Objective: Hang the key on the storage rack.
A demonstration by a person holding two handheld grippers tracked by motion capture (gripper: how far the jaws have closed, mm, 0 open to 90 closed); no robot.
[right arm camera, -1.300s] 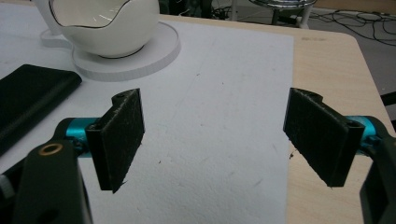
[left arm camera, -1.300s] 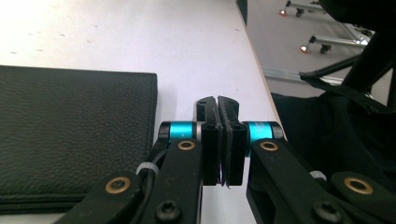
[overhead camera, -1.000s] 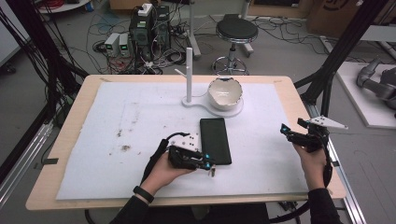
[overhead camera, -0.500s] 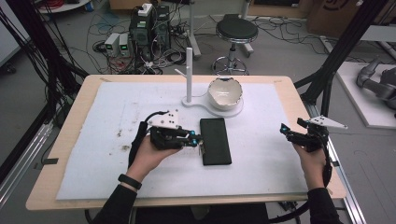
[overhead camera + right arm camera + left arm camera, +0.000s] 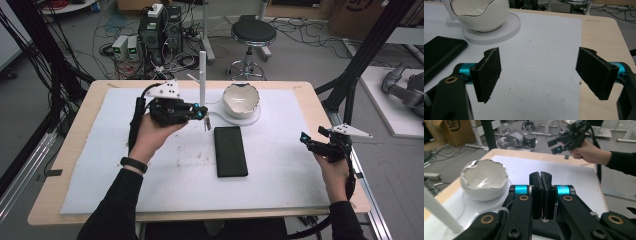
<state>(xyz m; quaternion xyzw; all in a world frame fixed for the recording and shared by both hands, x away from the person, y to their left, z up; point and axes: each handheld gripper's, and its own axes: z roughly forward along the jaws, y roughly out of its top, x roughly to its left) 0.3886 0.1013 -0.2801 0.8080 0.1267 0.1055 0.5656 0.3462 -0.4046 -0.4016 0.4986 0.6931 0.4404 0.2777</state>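
Pressing together with no gap and nothing between them, the jaws of the left gripper [image 5: 540, 195] point toward a white bowl [image 5: 484, 182] with a wavy silver-edged rim, which sits ahead and to the left of the tips on a round white base [image 5: 246, 118]. The right gripper [image 5: 537, 72] stands with its jaws wide apart, holding nothing, above the white mat [image 5: 544, 62]. Its pads [image 5: 489, 72] look worn and fuzzy. A flat black slab [image 5: 230, 151], perhaps a phone, lies on the mat; in the left gripper view the jaws hide most of it, and in the right gripper view it is cut off at the left edge, beyond the left jaw. A thin white post [image 5: 202, 77] rises just beside the left gripper's tips, its top cut off in that gripper's view. Beyond the wooden table [image 5: 320, 107] stand a stool [image 5: 253, 34], computer boxes [image 5: 160, 25] and tangled cables.
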